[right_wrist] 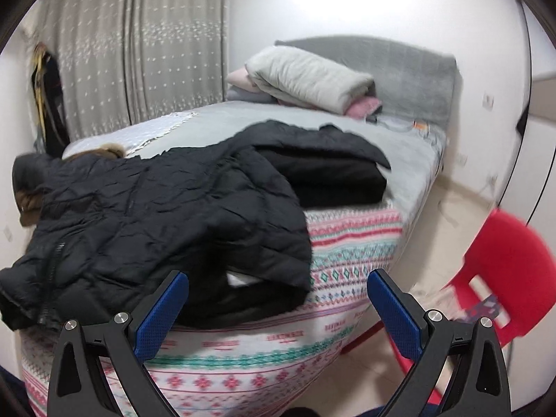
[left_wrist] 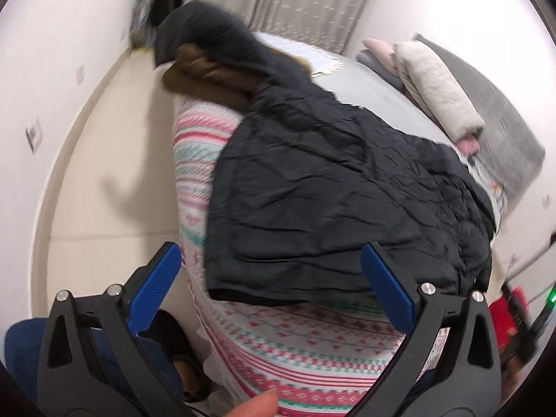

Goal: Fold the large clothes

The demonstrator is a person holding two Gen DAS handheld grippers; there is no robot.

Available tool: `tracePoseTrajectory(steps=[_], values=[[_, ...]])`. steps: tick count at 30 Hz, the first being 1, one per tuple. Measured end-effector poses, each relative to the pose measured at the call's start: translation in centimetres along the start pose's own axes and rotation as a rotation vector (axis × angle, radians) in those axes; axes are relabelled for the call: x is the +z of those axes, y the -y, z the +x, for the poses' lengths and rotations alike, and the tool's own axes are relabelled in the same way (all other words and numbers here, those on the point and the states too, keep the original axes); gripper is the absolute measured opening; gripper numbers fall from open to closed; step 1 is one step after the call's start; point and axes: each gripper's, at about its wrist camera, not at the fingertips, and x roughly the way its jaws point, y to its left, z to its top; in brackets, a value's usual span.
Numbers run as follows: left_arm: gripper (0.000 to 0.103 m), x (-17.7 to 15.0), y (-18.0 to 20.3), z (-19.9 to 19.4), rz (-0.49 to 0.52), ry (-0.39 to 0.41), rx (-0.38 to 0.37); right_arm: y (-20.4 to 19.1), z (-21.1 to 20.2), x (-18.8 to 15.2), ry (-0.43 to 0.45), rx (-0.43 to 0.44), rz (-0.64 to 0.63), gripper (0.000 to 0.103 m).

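Both tongs agape, black coat blurred, hood smeared

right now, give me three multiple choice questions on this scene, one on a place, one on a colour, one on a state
1. Where does the black jacket lie?
A. on the floor
B. on the bed
C. on the chair

2. What colour is the plastic chair?
A. red
B. green
C. white

3. How do the left gripper and right gripper stand?
A. both shut on cloth
B. one open, one shut
C. both open, holding nothing

Answers:
1 B, it sprawls over the bed's foot end.
2 A, its back is bright red.
3 C, each pair of blue pads is spread apart with nothing between.
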Motion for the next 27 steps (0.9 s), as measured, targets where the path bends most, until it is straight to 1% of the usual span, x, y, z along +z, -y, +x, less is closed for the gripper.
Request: tracePoseTrajectory(steps=[2,4,5,7,8,9,10,11,13,14,15,16,17,18,19,21,23,25,27], values=[[0.103,0.0,-2.1,0.5,-0.075,-0.007,0.003,1.5,1.5,-0.6,-0.039,0.003,0.019,0.103],[0.103,-0.1,-3.3,1.4,-0.112,-0.025,0.014,2.6,2.9,-1.1,-0.085,0.027,0.033,0.103],[0.103,-0.2,-3.7,2.3,-0.122,-0.051,0.003,3.1,3.7,-1.3,-0.111,0.077,0.065,0.103],[0.103,-0.5,-4.4,4.1,-0.15,-0.1,-0.015,3.1,4.4,-1.4,-0.127,0.164,0.105,0.103],[0.102,-0.9,-4.7,5.2,-0.168,-0.129,-0.019,3.1,5.5,-1.6,-0.156,0.204,0.125,0.103],[0.102,-1.3,-4.9,6.2,-0.187,-0.16,-0.033,3.1,6.3,-1.7,-0.179,0.205,0.138,0.103],[0.1,-1.5,-5.2,6.7,-0.2,-0.174,-0.049,3.3,7.2,-1.7,-0.194,0.193,0.16,0.103],[0.098,-1.8,-5.2,7.3,-0.221,-0.188,-0.081,3.5,7.7,-1.7,-0.196,0.189,0.182,0.103],[0.096,-2.1,-5.0,7.7,-0.239,-0.196,-0.125,3.8,8.9,-1.5,-0.203,0.221,0.237,0.098],[0.089,-2.1,-4.7,7.9,-0.227,-0.19,-0.138,3.8,9.6,-1.5,-0.218,0.24,0.256,0.083],[0.083,-2.1,-4.4,7.9,-0.213,-0.183,-0.145,3.7,10.4,-1.6,-0.244,0.262,0.27,0.051],[0.067,-2.0,-4.1,8.1,-0.207,-0.191,-0.162,3.7,11.1,-1.7,-0.269,0.274,0.285,0.032],[0.052,-1.9,-4.1,8.2,-0.215,-0.202,-0.174,3.8,11.2,-1.8,-0.274,0.264,0.301,0.004],[0.046,-1.8,-4.1,8.2,-0.223,-0.21,-0.175,4.2,11.1,-1.8,-0.252,0.262,0.327,0.005],[0.031,-1.6,-4.2,8.2,-0.222,-0.201,-0.17,4.6,10.3,-1.5,-0.21,0.303,0.359,0.004],[0.019,-1.3,-4.3,7.9,-0.217,-0.175,-0.157,5.4,8.2,-0.4,-0.125,0.386,0.407,0.004],[0.016,-1.0,-4.6,7.4,-0.232,-0.164,-0.173,6.2,5.8,0.9,-0.031,0.438,0.433,0.003],[0.015,-0.9,-5.0,6.9,-0.242,-0.148,-0.18,6.8,4.1,1.6,0.021,0.458,0.441,0.003],[0.013,-0.7,-5.5,6.0,-0.256,-0.131,-0.195,7.6,2.7,1.7,0.045,0.48,0.463,0.003]])
